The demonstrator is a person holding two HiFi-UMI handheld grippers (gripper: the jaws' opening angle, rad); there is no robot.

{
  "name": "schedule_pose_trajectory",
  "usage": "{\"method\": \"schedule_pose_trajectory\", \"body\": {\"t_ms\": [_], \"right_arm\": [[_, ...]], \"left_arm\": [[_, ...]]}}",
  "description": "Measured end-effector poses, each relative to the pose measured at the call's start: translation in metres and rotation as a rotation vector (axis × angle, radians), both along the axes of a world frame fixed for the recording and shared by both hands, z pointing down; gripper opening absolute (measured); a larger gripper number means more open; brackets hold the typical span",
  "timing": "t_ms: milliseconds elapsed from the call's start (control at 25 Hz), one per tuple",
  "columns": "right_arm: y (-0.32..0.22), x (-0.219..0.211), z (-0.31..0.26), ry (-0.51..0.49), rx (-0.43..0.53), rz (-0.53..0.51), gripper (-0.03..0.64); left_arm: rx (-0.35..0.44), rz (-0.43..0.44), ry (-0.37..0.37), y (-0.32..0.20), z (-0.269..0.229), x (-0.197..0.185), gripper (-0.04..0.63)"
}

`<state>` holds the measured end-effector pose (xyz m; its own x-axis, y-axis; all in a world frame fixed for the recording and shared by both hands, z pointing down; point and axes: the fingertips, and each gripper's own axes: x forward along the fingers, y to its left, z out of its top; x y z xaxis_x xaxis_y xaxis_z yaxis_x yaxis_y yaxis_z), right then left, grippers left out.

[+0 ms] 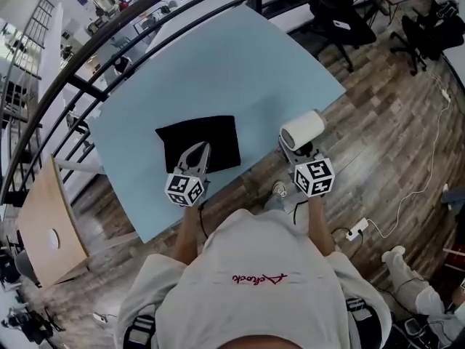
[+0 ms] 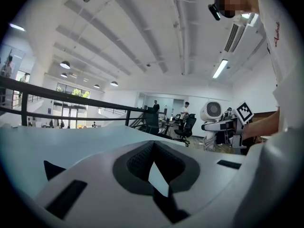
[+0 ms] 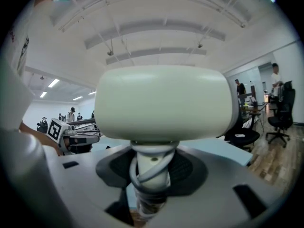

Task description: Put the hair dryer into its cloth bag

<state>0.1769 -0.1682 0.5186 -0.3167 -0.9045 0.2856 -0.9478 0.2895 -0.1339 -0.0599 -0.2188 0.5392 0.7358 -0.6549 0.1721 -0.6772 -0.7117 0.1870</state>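
Note:
The black cloth bag lies flat on the light blue table, near its front edge. My left gripper hovers over the bag's near edge, shut, with nothing seen between its jaws; its own view shows the pads meeting. My right gripper is shut on the handle of the white hair dryer, held at the table's near right edge, to the right of the bag. In the right gripper view the dryer's barrel fills the frame, and the cord-wrapped handle sits between the jaws. The dryer also shows from the left gripper.
A black railing curves round the table's far and left sides. Office chairs stand beyond the far right corner. A wooden board leans at the left. A power strip with a cable lies on the wood floor at the right.

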Motion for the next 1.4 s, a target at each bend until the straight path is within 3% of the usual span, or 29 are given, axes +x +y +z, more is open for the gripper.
{"method": "schedule_pose_trajectory", "body": {"t_ms": [520,720,1080,1400], "right_arm": [[-0.064,0.056,0.011,-0.024,-0.03,-0.187,0.186],[-0.078,0.052,0.022,-0.039,-0.048,-0.248,0.186],[-0.102,0.036,0.034,-0.046,-0.066,-0.269,0.186],[-0.094,0.024,0.046,-0.038,-0.095,-0.227,0.186]], "left_arm": [[-0.128,-0.153,-0.106,-0.025,0.044,0.052,0.008],[-0.155,-0.182,-0.138,-0.025,0.056,0.058,0.008],[-0.218,-0.197,-0.192,-0.038,0.089,0.048,0.009],[-0.303,-0.11,-0.245,-0.034,0.131,0.056,0.009]]}}
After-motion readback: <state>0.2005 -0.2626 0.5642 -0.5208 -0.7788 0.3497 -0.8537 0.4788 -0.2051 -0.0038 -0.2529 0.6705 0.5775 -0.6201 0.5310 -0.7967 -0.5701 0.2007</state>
